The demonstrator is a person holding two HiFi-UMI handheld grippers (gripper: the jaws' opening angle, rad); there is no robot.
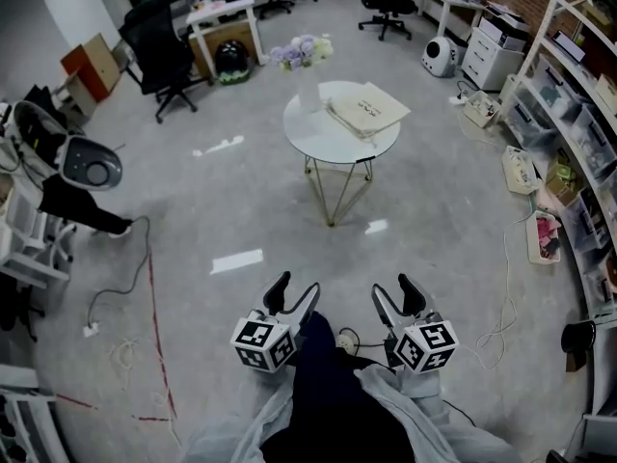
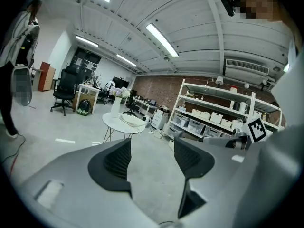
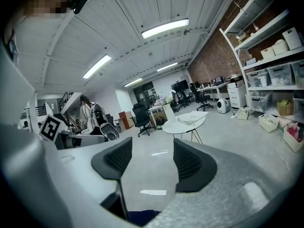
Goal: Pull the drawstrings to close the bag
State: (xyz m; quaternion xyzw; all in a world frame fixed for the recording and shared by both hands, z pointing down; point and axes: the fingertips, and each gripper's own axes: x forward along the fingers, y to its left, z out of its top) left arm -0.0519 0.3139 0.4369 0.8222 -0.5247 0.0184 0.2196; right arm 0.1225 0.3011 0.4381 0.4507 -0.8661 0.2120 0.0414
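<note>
**1. Posture.** I hold the left gripper and the right gripper low in front of my body, side by side and pointing forward over the floor. I judge this to be a carry posture. Nothing is within reach, so no grip is set.

**2. Fingers.** The left fingers stand well apart with only floor showing between them. The right fingers are the same. Neither pair has hold of anything.

**3. Work item.** The bag, flat and cream-coloured, lies on the round white tabletop, ahead of me and well apart from both grippers. It sits toward the right side of the top, near a vase of flowers. Each gripper view shows the tabletop just above the fingertips, so both tools face it. By my reading the task has not begun, and an approach comes first.

**4. Not readable.**
- The drawstrings cannot be made out in any view, because the bag shows too small.
- I cannot tell whether the bag's mouth is open or drawn, nor which edge carries the cords.
- My sleeves and dark clothing hide the floor directly below the grippers.
- The gripper bodies cut off the lower part of each gripper view
</note>
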